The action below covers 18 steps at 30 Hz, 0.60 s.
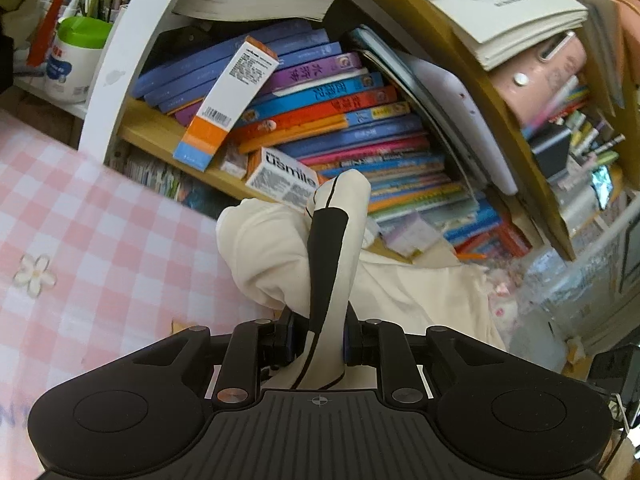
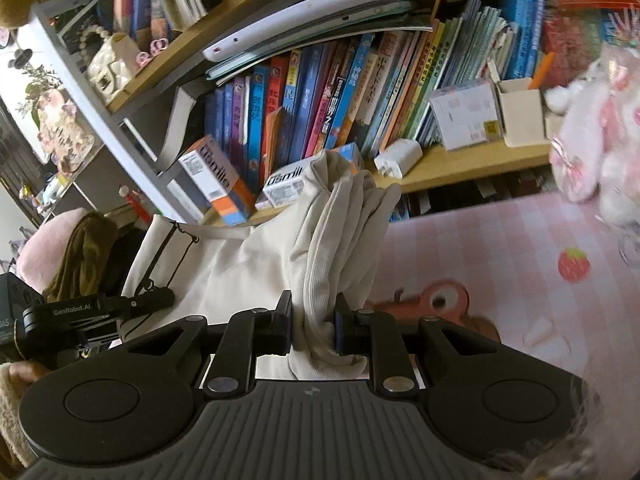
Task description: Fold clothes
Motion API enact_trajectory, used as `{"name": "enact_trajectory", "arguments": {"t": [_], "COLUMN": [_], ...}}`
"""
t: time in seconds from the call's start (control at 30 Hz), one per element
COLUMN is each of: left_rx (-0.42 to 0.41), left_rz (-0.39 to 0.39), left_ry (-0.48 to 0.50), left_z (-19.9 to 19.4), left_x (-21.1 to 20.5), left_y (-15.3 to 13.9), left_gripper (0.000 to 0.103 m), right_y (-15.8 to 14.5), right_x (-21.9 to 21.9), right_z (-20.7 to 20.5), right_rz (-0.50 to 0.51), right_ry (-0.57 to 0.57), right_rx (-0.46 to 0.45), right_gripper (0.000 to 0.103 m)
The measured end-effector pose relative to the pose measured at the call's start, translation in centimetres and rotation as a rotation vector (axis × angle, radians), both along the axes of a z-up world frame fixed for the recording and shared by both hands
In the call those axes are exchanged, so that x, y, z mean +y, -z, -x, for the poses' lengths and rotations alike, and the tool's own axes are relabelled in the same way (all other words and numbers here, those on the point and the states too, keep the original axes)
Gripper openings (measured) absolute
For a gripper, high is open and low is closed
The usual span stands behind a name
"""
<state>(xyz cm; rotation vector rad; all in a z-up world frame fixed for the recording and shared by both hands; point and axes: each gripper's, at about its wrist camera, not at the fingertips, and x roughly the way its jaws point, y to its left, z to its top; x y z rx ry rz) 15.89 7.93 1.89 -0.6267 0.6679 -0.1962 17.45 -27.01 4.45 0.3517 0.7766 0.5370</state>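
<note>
A cream-white garment (image 1: 272, 256) with black trim hangs bunched above the pink checked table cover (image 1: 100, 240). My left gripper (image 1: 318, 340) is shut on a fold of it that carries a black panel. In the right wrist view the same cream garment (image 2: 224, 268) spreads out to the left, and my right gripper (image 2: 312, 330) is shut on a ribbed bunch of its cloth that stands up between the pads. The left gripper's black body (image 2: 100, 308) shows at the left edge of that view, with a hand in a fleecy sleeve (image 2: 12, 392) below it.
A bookshelf (image 1: 168, 140) packed with coloured books stands close behind the table, with toothpaste boxes (image 2: 220, 184) on its lower board. A pen pot (image 1: 76, 60) stands at far left. A pink plush toy (image 2: 592, 136) sits at the right. A brown cloth (image 2: 80, 252) lies left.
</note>
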Motion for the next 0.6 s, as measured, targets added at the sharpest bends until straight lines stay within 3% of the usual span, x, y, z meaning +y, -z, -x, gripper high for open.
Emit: {"name": "enact_trajectory", "arguments": {"t": [0.33, 0.6], "left_rx": [0.002, 0.009], "left_rz": [0.012, 0.021], "left_ry": [-0.032, -0.019], "left_z": [-4.7, -7.2], "left_x": [-0.2, -0.7], "left_y": [1.7, 3.8], "left_gripper": [0.019, 0.019], "right_y": [2.5, 5.1], "right_x": [-0.3, -0.8], "right_z": [-6.0, -8.5], "right_rz": [-0.041, -0.048], "right_ry": [-0.015, -0.004], "right_rx": [0.009, 0.026], "right_gripper": [0.017, 0.017]}}
